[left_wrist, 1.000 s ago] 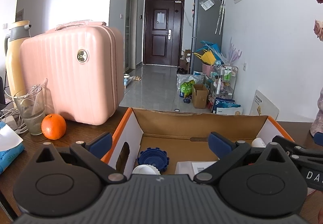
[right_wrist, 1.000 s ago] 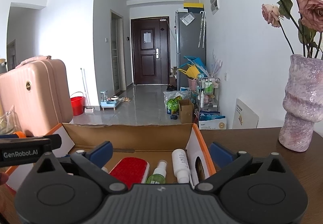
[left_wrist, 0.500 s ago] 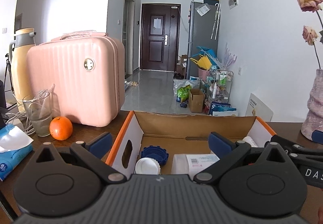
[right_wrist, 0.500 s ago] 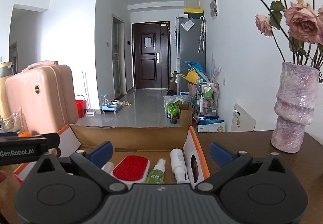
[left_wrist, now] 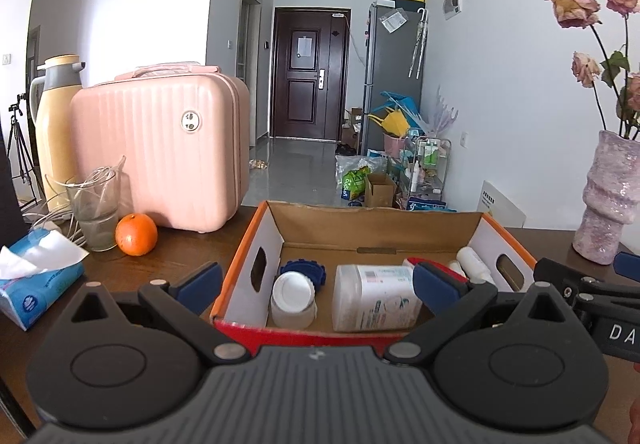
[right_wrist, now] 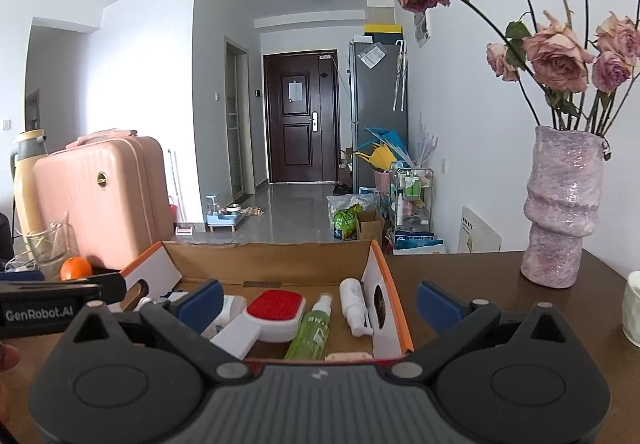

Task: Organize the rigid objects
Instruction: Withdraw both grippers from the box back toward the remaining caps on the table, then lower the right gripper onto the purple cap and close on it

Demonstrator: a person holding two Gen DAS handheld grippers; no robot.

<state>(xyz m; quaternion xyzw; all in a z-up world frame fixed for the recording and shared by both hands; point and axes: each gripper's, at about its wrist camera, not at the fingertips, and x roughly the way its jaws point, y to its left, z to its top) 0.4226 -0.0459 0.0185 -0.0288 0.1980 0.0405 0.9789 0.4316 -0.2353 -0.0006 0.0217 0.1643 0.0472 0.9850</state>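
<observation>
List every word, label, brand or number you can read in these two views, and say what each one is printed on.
"GenRobot.AI": white letters on the black body of the left gripper, seen in the right wrist view.
"DA": cut off at the frame edge, on the black body of the right gripper, seen in the left wrist view.
Too small or blurred to read: the label on the large white plastic jar, the green spray bottle, the blue tissue pack, and the round badge on the pink ribbed suitcase.

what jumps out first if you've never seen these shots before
The open cardboard box sits at centre on the dark table, holding a white jar, a red brush and a green spray bottle. Left of it stands a pink suitcase with an orange in front; on the right a lilac vase holds dried roses. Both grippers, left and right, hover open at the box's near edge.
</observation>
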